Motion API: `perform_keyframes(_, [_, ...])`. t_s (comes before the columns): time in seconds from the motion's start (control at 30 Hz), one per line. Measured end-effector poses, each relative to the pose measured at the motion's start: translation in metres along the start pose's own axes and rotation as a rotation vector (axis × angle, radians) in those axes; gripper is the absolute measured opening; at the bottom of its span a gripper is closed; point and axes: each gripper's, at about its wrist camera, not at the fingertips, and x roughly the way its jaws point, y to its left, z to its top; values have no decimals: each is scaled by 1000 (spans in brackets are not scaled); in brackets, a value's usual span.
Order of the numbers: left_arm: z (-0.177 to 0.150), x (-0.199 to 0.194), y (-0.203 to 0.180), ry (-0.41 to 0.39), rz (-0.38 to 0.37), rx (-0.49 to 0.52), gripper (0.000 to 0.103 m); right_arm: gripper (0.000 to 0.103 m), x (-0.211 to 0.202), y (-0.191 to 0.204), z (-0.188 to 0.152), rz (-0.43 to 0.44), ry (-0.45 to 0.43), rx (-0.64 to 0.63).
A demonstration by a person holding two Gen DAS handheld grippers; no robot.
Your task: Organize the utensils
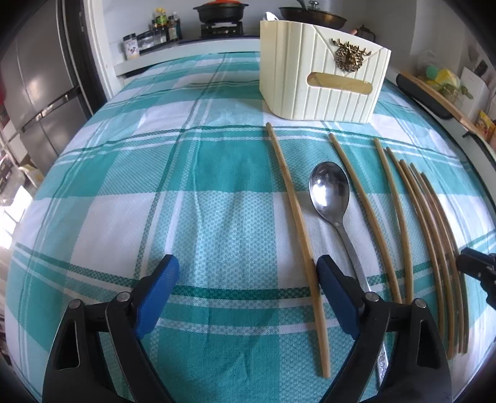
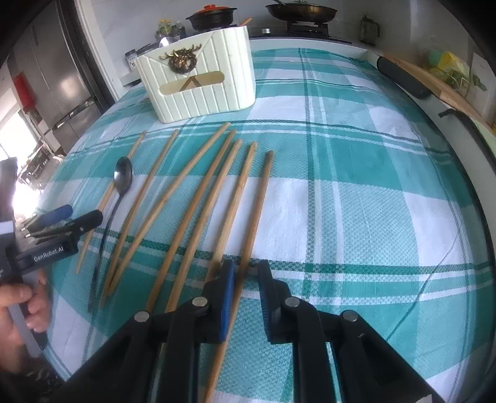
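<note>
Several bamboo chopsticks (image 2: 198, 214) and a steel spoon (image 1: 331, 198) lie side by side on a teal checked tablecloth (image 1: 192, 192). A cream ribbed utensil holder (image 1: 322, 74) stands behind them; it also shows in the right wrist view (image 2: 201, 80). My left gripper (image 1: 248, 294) is open and empty, just left of the leftmost chopstick (image 1: 297, 223) and the spoon. My right gripper (image 2: 246, 288) is open, its blue-padded fingers either side of the rightmost chopstick (image 2: 257, 210), without closing on it. The left gripper also shows at the left edge of the right wrist view (image 2: 62, 223).
A stove with a black pot (image 1: 220, 12) and a pan (image 1: 313, 15) sits behind the table, with spice jars (image 1: 155, 34) to its left. A fridge (image 1: 40, 93) stands at the left. A cutting board (image 2: 434, 80) lies off the table's right edge.
</note>
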Motion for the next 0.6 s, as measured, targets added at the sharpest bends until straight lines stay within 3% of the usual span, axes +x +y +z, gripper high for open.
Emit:
perform_keyframes(0.13, [2, -2, -4, -6, -1, 13, 71, 14, 1, 2, 3, -33, 7, -17])
perform_keyframes(0.2, [2, -4, -7, -4, -27, 22, 52, 14, 3, 4, 6, -49, 1, -25])
perform_keyframes(0.27, [2, -6, -10, -6, -23, 41, 39, 8, 5, 5, 8, -59, -5, -32])
perform_keyframes(0.4, [-2, -9, -10, -13, -6, 58, 13, 8, 4, 3, 7, -72, -7, -19])
perform_keyframes(0.6, [-7, -13, -7, -7, -19, 56, 5, 6, -2, -2, -1, -97, -10, 5])
